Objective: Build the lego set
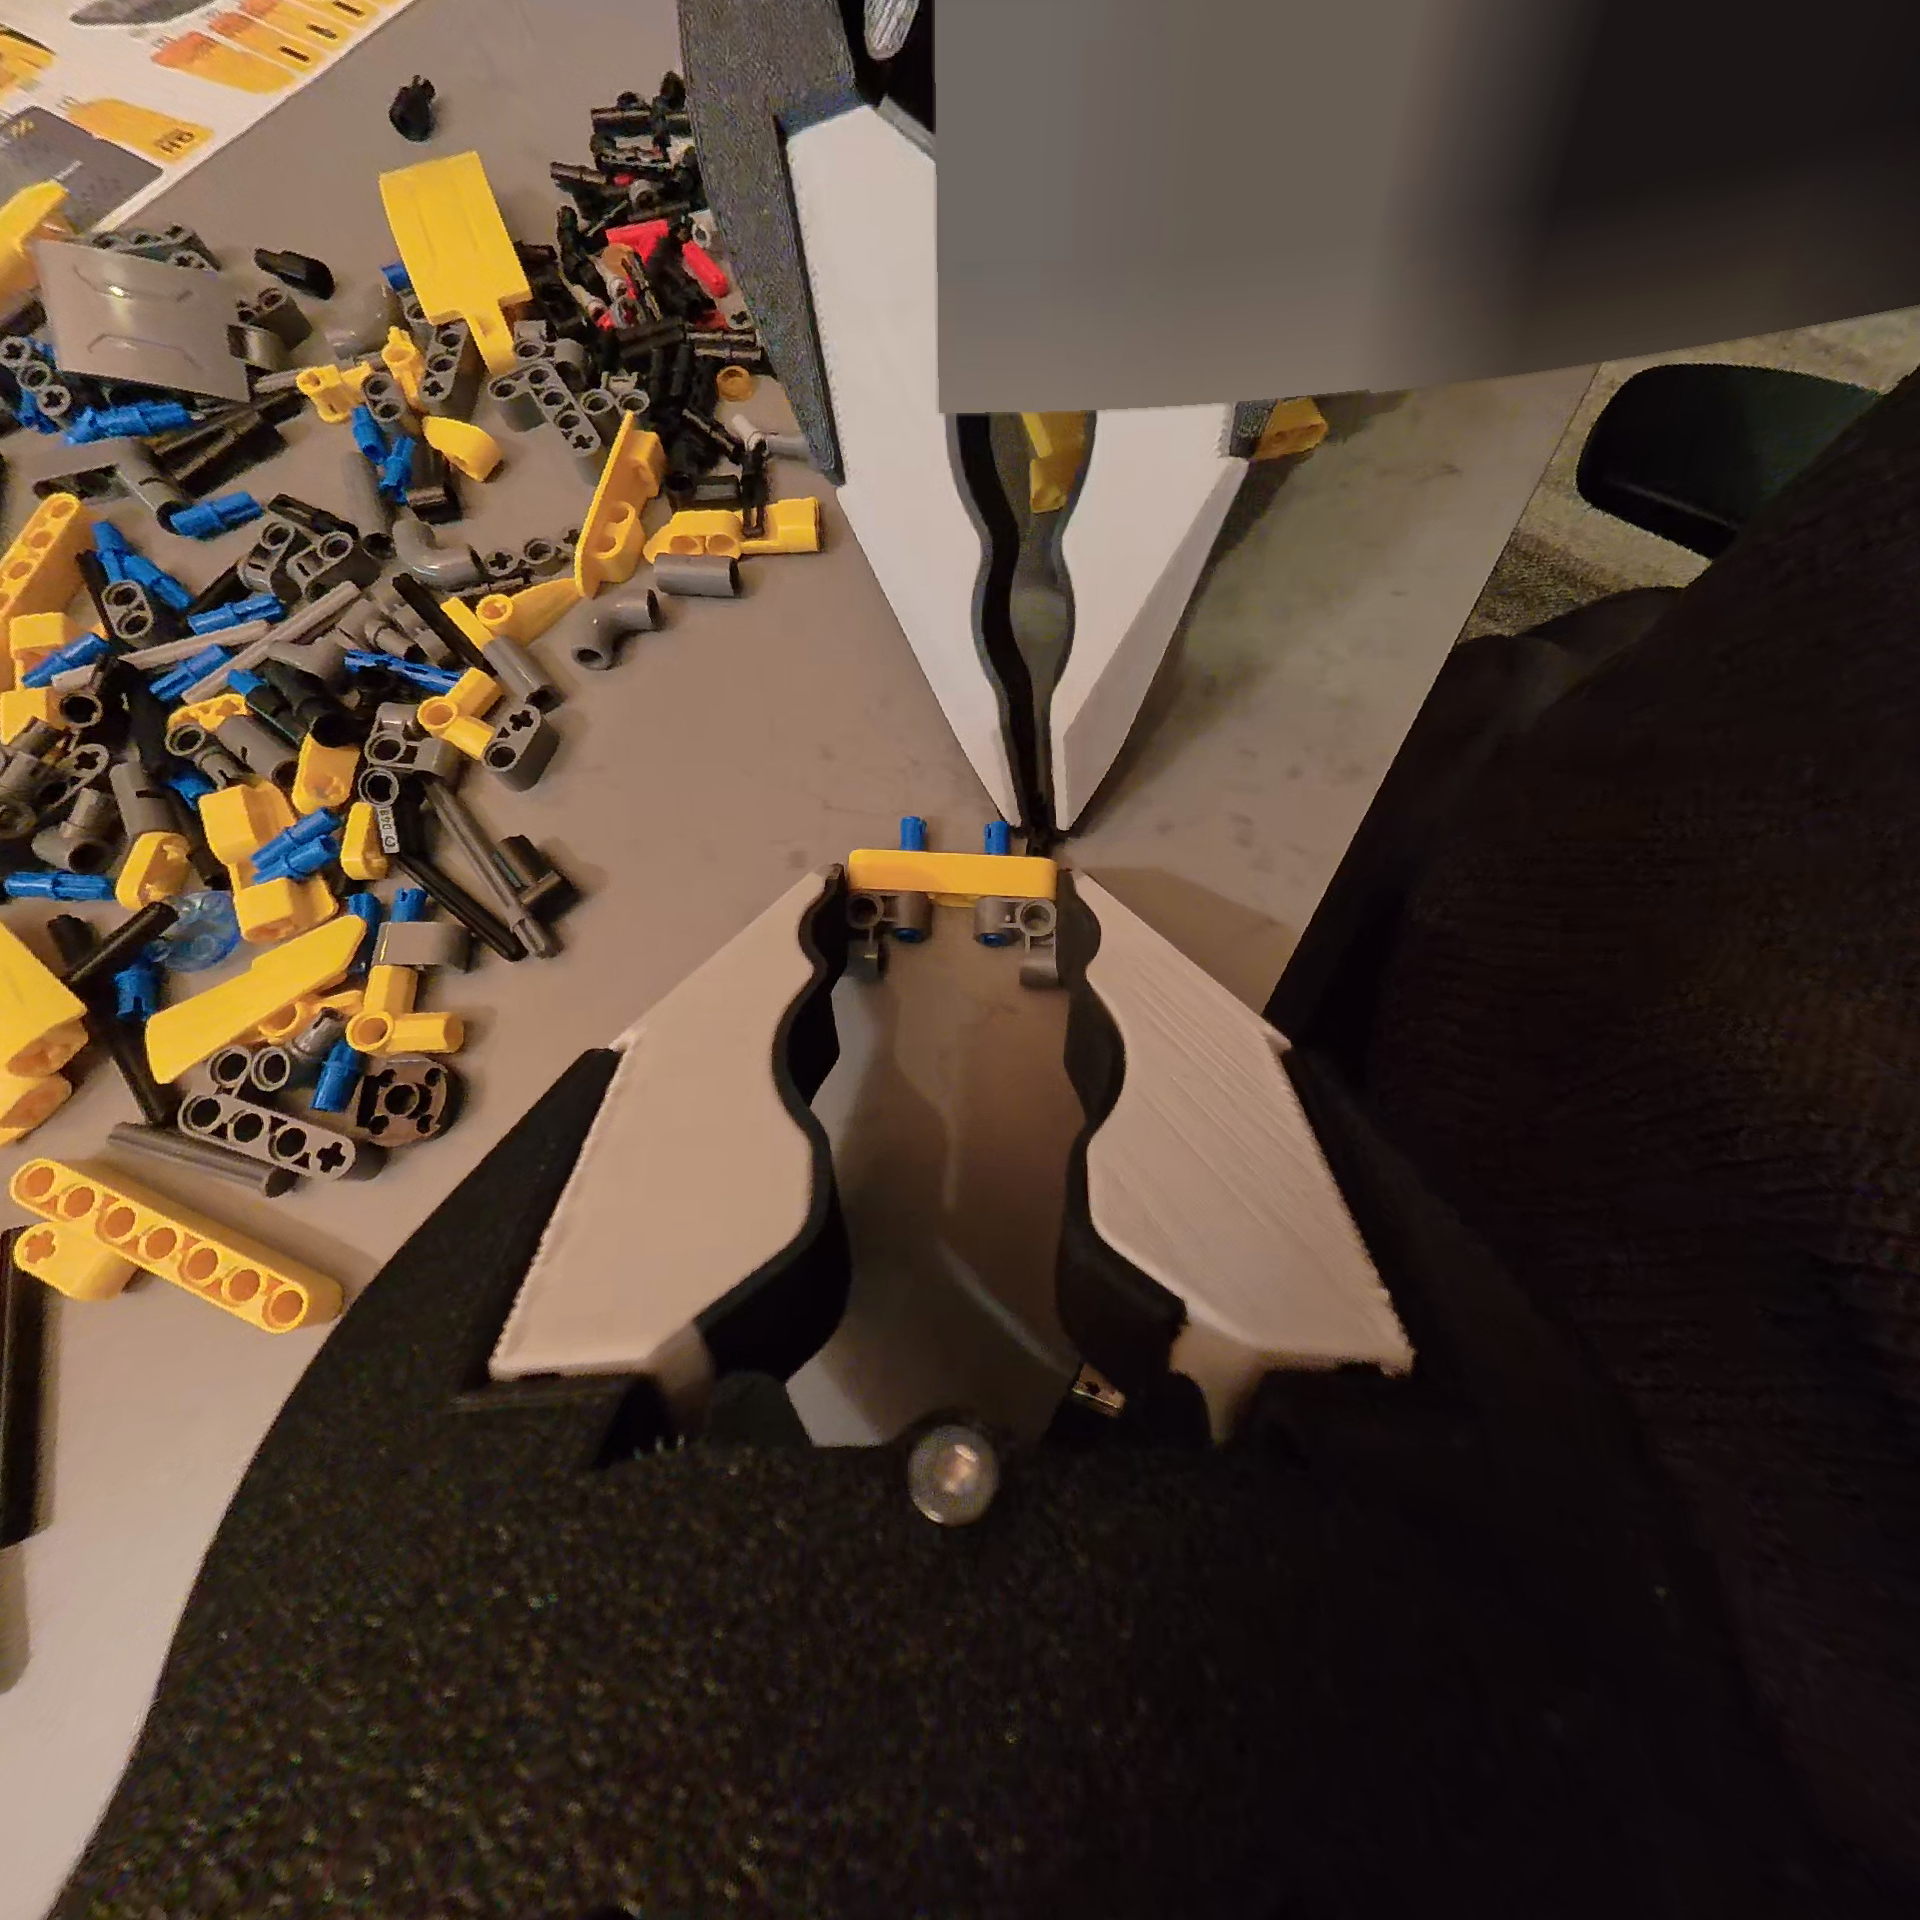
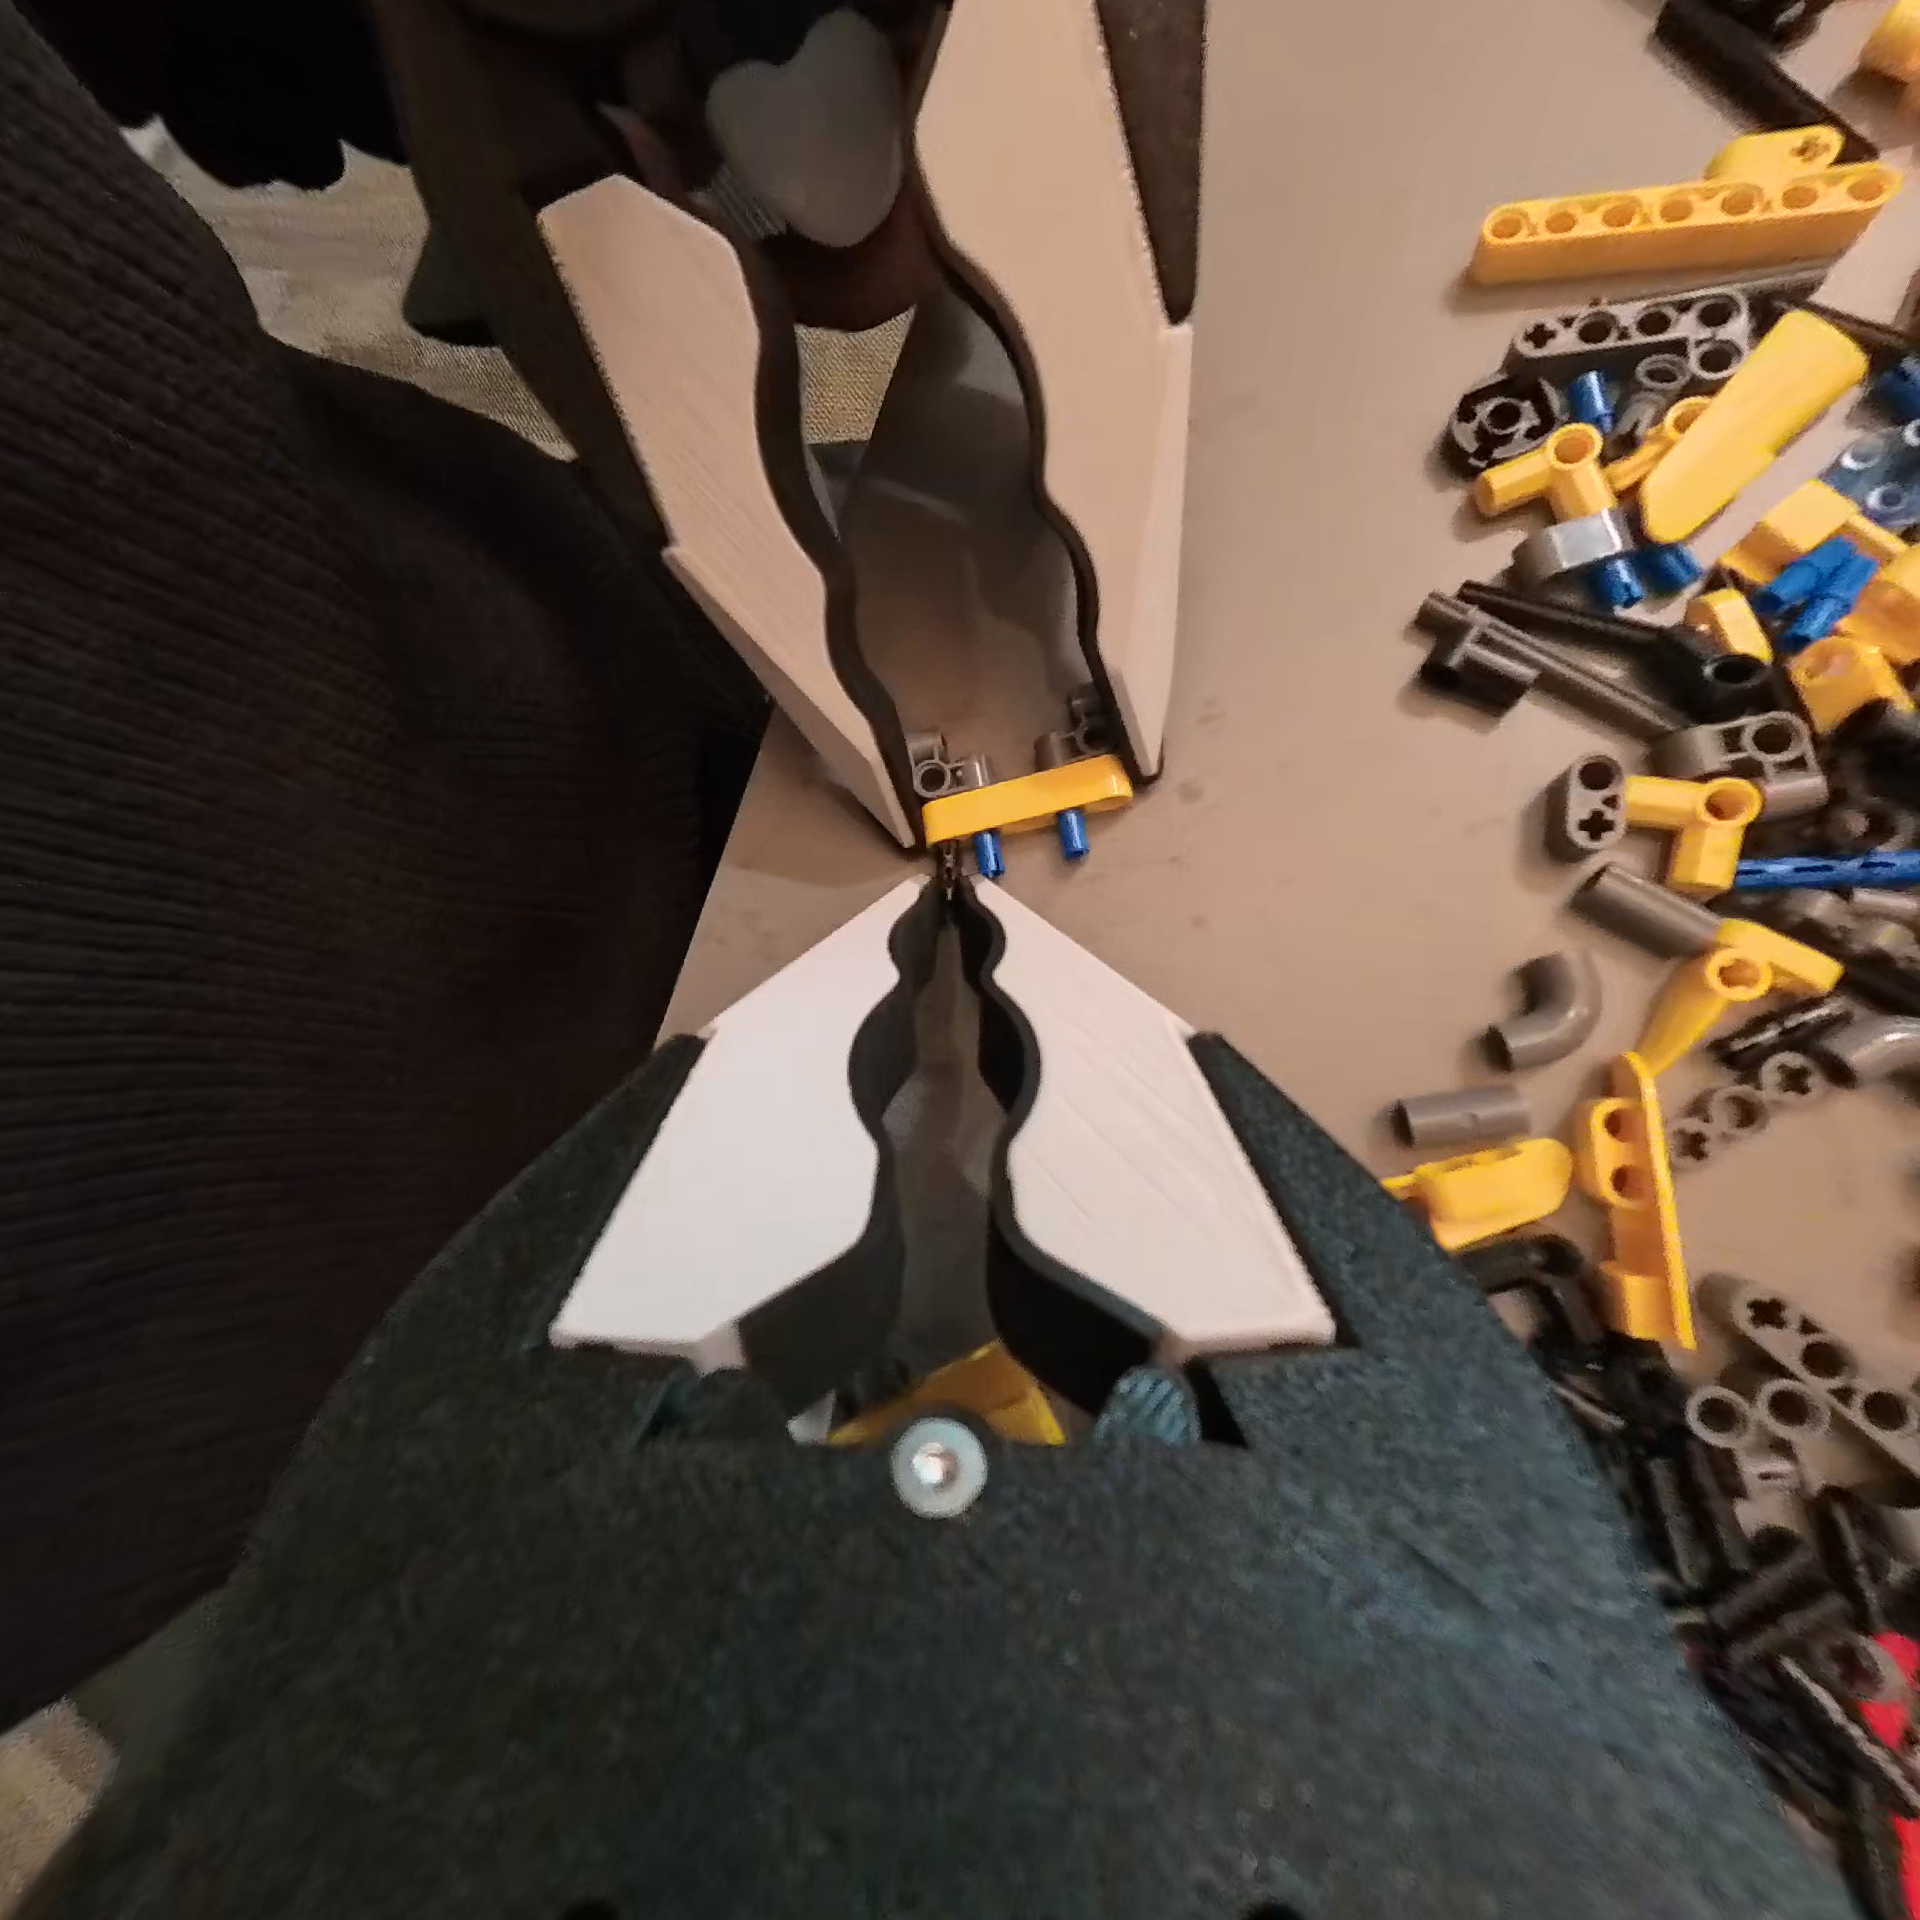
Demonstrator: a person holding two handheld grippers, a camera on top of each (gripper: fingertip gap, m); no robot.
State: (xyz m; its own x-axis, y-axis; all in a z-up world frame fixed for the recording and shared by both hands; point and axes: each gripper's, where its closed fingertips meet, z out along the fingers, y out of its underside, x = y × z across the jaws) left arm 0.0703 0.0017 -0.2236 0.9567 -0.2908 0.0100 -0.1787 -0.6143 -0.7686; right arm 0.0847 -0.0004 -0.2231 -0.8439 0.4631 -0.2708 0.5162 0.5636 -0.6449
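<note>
Glossy plastic bricks (image 1: 312, 644) on matt grey table (image 1: 727, 748)

Right gripper (image 2: 951, 883), frame centre: fingertips pinched on a tiny dark pin (image 2: 950, 860). Directly above, left gripper (image 2: 1023, 805) clamps a yellow beam (image 2: 1029, 805) carrying two blue pins (image 2: 1029, 836) and grey connectors (image 2: 940, 771). Loose parts pile (image 2: 1714, 727) along right edge on grey table (image 2: 1299, 520).

My left gripper (image 1: 953, 883) clamps a short yellow beam (image 1: 951, 871) by its ends, held level above the grey table (image 1: 727, 748). Two blue pins (image 1: 912, 831) stick out of it toward my right gripper (image 2: 951, 883), two grey connectors (image 1: 1013, 920) hang behind. My right tips pinch a tiny dark pin (image 2: 951, 857), just beside the beam's end.
</note>
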